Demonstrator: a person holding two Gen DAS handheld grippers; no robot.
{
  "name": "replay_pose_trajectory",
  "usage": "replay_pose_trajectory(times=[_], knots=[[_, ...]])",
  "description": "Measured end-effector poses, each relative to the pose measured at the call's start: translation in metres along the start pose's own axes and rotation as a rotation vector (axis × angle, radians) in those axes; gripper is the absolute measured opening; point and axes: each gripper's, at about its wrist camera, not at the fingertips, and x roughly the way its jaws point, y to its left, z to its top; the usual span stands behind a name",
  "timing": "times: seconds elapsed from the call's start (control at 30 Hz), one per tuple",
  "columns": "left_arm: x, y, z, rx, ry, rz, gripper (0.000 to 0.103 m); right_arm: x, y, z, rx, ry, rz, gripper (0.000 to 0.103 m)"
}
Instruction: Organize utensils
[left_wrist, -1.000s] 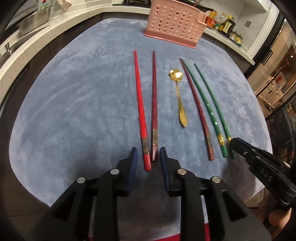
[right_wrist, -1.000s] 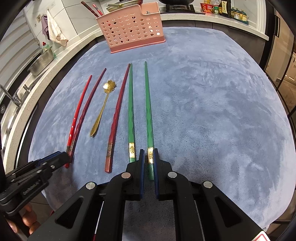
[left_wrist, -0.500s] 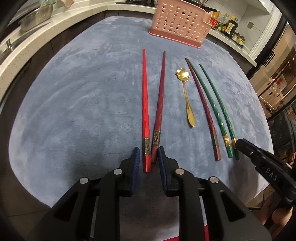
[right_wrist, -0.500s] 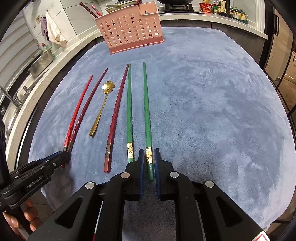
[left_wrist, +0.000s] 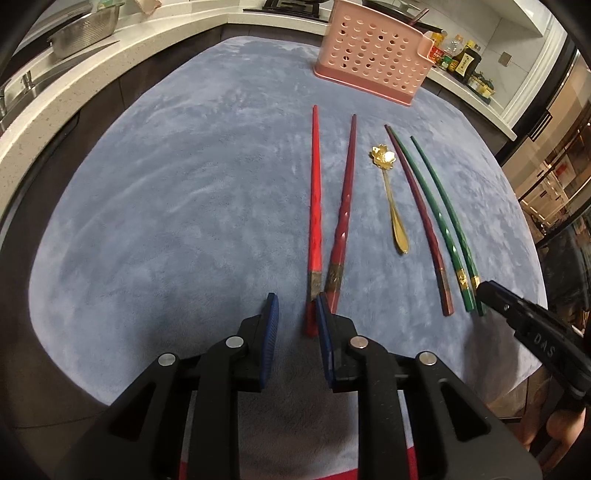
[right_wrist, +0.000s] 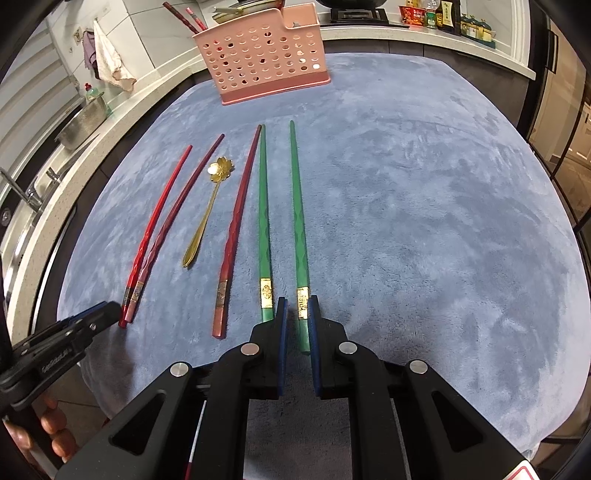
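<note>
Green chopstick (right_wrist: 300, 236) butt pinched in right tongs (right_wrist: 295, 314); red chopstick (left_wrist: 315, 221) end within parted left tongs (left_wrist: 295, 310).

Even indoor light, moderately bright; both fisheye views bend strongly at dark vignetted edges. The gold spoon (left_wrist: 384, 159) glints; soft shadows fall under the near fingers; focus stays sharp.

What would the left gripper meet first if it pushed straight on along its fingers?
Most likely the butt end of the bright red chopstick, already between the left gripper fingers near the right pad, then the blue cloth. Depth is hard to judge.
</note>
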Motion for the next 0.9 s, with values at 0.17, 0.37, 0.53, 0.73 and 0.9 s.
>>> replay_pose_trajectory(times=[0.17, 0.37, 0.53, 0.73, 0.9], knots=[[0.0048, -0.0085, 0.0036, 0.017, 0.002, -0.008, 0.02, -0.0004, 0.001, -0.0008, 0.002, -0.002, -0.004, 0.012], [0.0099, -0.0034, 0.0045, 0.013, 0.009, 0.021, 0.013, 0.0006, 0.0011, -0.0005, 0.001, 0.002, -0.007, 0.012], [0.0101, -0.0049, 0.0035, 0.021, 0.008, 0.033, 0.01, 0.0023, -0.0005, -0.0009, -0.004, 0.005, -0.014, 0.014], [0.0101, -0.0044, 0.0039, 0.023, 0.007, 0.03, 0.009, 0.0082, -0.0072, -0.003, 0.02, 0.021, -0.011, 0.014], [0.0073, -0.0055, 0.003, 0.029, 0.003, 0.015, 0.007, 0.0075, -0.0049, -0.0032, 0.004, 0.014, -0.015, 0.01]])
